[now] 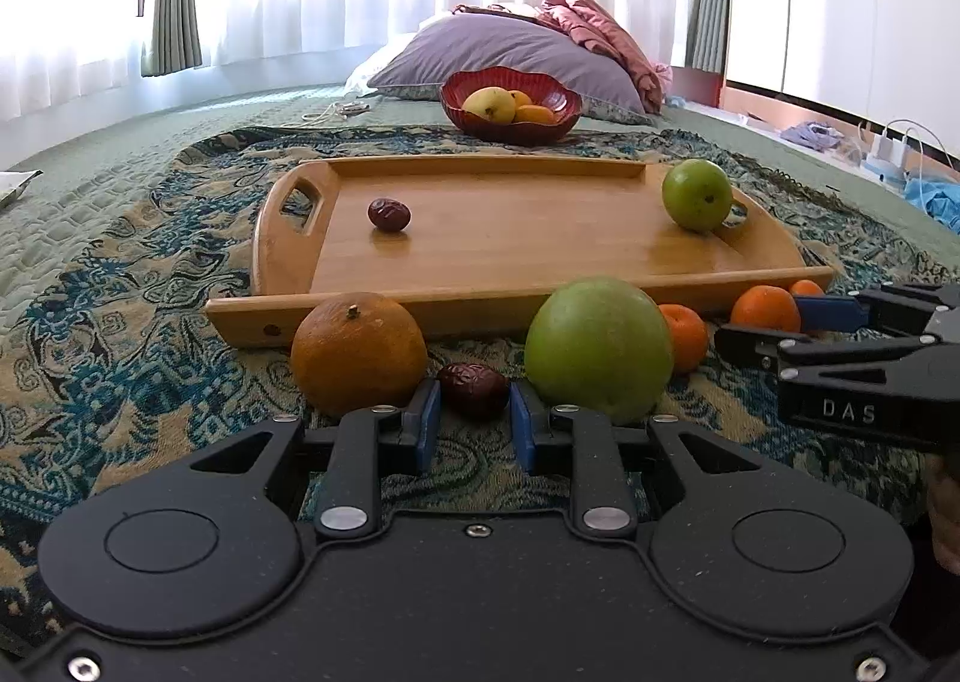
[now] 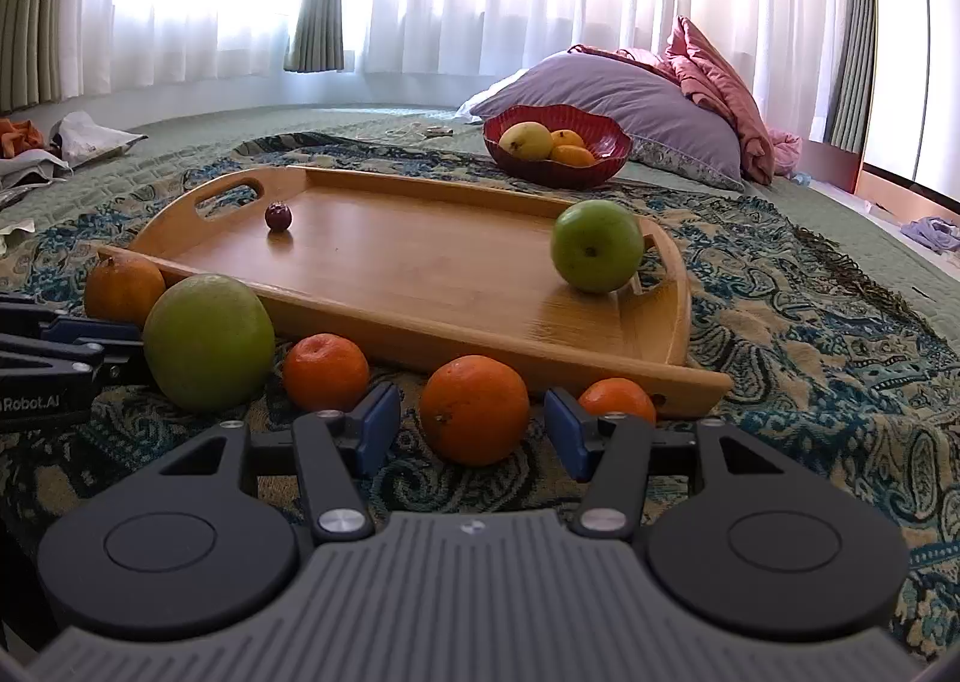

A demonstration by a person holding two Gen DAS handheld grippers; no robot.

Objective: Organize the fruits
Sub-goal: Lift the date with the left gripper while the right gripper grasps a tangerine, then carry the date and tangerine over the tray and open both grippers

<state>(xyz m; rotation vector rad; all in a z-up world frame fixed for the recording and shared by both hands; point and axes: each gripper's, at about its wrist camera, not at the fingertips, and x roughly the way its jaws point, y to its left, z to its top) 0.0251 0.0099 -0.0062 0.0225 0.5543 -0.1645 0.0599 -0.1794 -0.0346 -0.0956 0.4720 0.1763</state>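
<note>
Two sets of blue-padded fingers work the fruit scattered on a patterned blanket (image 2: pixel 810 322) spread over the bed. My left fingers (image 1: pixel 474 412) are closed on a dark red jujube (image 1: pixel 473 389) at lower centre of the left view, wedged between a dull orange (image 1: pixel 359 353) on its left and a large green apple (image 1: pixel 599 347) on its right. My right fingers (image 2: pixel 474 421) stand partly open around a bright orange (image 2: pixel 474 409) at lower centre of the right view; the pads sit just beside it and I cannot tell whether they touch. A small tangerine (image 2: pixel 326 371) lies to the left of that orange, and another (image 2: pixel 618 397) peeks out behind the right pad. Behind the loose fruit sits a wooden tray (image 1: pixel 510 256), carrying a second jujube (image 1: pixel 389 215) near its left handle and a smaller green apple (image 1: pixel 697 194) at its right end. Farther back, near a lilac pillow (image 1: pixel 510 52), a red bowl (image 1: pixel 510 127) holds yellow and orange fruit.
</note>
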